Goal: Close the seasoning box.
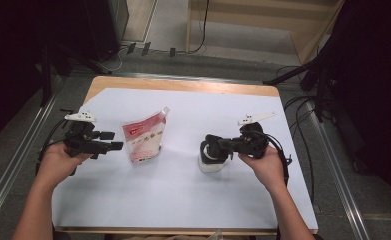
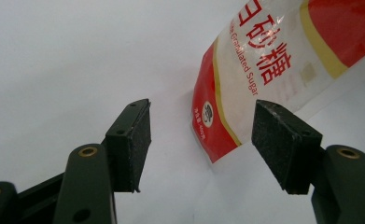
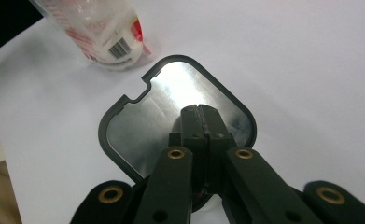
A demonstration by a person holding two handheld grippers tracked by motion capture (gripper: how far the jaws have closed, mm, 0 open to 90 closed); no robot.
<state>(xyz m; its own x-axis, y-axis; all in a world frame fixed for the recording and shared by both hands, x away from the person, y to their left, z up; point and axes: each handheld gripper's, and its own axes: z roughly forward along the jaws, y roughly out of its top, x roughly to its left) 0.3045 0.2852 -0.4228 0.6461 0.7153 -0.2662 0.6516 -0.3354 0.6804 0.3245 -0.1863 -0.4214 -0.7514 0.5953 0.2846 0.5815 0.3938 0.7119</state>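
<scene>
Right claw (image 3: 200,109), lower centre of frame, is fully closed over the lidded container (image 1: 210,161), gripping the lid (image 3: 138,121); left claw (image 1: 114,140) stands agape, empty, with the upright sugar pouch (image 1: 144,137) just beyond on the desk (image 1: 183,200)

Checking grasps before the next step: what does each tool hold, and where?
Right tool: shut on the knob atop the metal lid. Left tool: open, empty, facing the sugar bag.

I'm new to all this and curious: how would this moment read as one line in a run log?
left claw: open, facing sugar pouch | right claw: shut, at lidded container, over metal lid | surface: white table
</scene>
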